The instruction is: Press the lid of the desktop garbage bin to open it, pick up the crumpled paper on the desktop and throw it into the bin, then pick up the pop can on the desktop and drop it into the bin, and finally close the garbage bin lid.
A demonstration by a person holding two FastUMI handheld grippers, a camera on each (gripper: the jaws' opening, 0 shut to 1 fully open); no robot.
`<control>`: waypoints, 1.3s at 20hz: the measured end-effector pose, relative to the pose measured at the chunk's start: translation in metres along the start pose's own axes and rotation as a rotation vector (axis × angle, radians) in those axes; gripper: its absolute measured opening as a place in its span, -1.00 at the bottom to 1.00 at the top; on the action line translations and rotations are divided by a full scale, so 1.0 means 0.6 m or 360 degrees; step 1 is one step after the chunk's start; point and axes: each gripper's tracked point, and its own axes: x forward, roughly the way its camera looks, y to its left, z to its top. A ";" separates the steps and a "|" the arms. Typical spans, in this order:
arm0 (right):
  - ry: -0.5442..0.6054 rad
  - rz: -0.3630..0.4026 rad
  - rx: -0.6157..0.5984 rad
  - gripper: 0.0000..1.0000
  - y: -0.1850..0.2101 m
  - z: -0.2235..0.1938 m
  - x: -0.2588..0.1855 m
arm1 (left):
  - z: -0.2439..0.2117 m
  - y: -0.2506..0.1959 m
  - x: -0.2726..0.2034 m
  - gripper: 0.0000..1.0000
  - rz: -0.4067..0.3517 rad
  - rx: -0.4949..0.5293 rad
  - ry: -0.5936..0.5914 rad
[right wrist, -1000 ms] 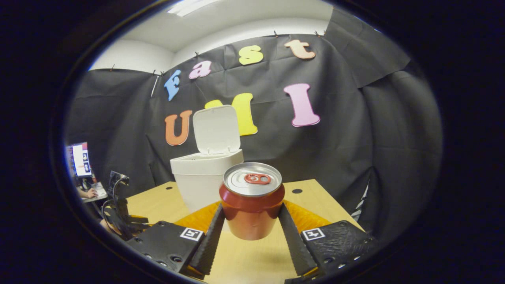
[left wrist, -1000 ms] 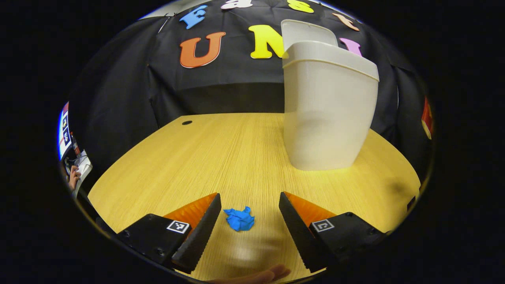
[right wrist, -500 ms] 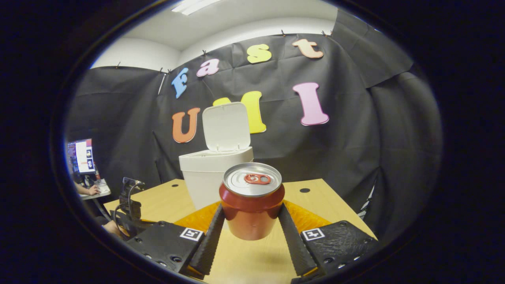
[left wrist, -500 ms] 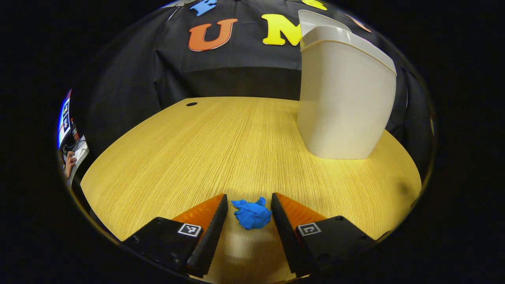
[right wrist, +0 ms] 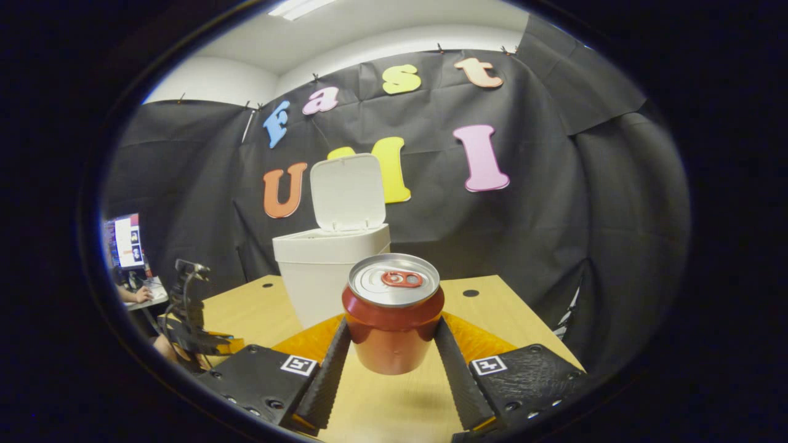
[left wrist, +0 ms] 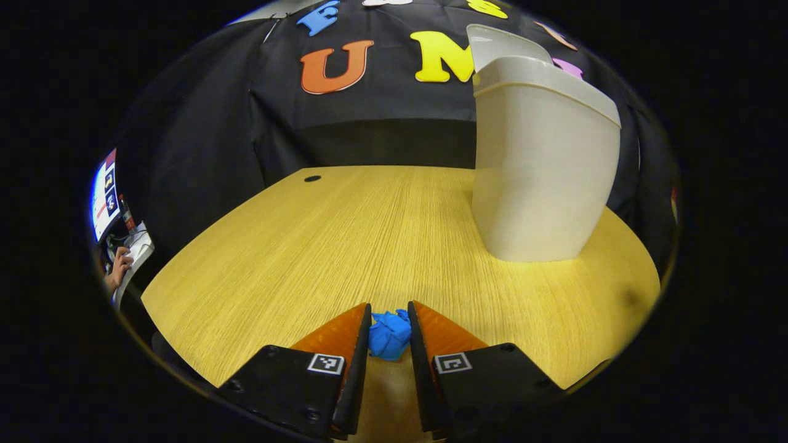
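Left gripper view: small blue crumpled paper (left wrist: 389, 335), low centre, is pinched by the left gripper (left wrist: 388, 320) fingers; the shallow pinch could slip when lifted. Red aluminium pop can (right wrist: 393, 314) is clamped by the right gripper (right wrist: 393, 337) fingers.

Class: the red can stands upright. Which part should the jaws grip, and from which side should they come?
Grip the can round its straight side wall, coming level from the near side with one jaw on each flank. It stands upright, and its rounded body fits between the jaws, as the right gripper shows. The top, with its pull tab, gives no hold.
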 end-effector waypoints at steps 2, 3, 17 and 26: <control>-0.0014 -0.0014 0.0010 0.52 -0.006 0.007 -0.005 | 0.067 0.003 -0.032 -0.22 0.0023 -0.0004 -0.0119; -0.0023 -0.0014 0.0010 0.52 -0.007 0.009 -0.006 | 0.103 0.003 -0.049 -0.22 0.0026 -0.0001 -0.0184; -0.0002 0.0019 0.0036 0.51 -0.012 0.007 -0.008 | 0.418 -0.126 -0.162 -0.23 -0.0088 0.0119 -0.0568; -0.0027 -0.0068 0.0028 0.52 -0.058 0.016 -0.004 | 0.523 -0.243 -0.102 -0.24 -0.0153 0.0115 -0.0691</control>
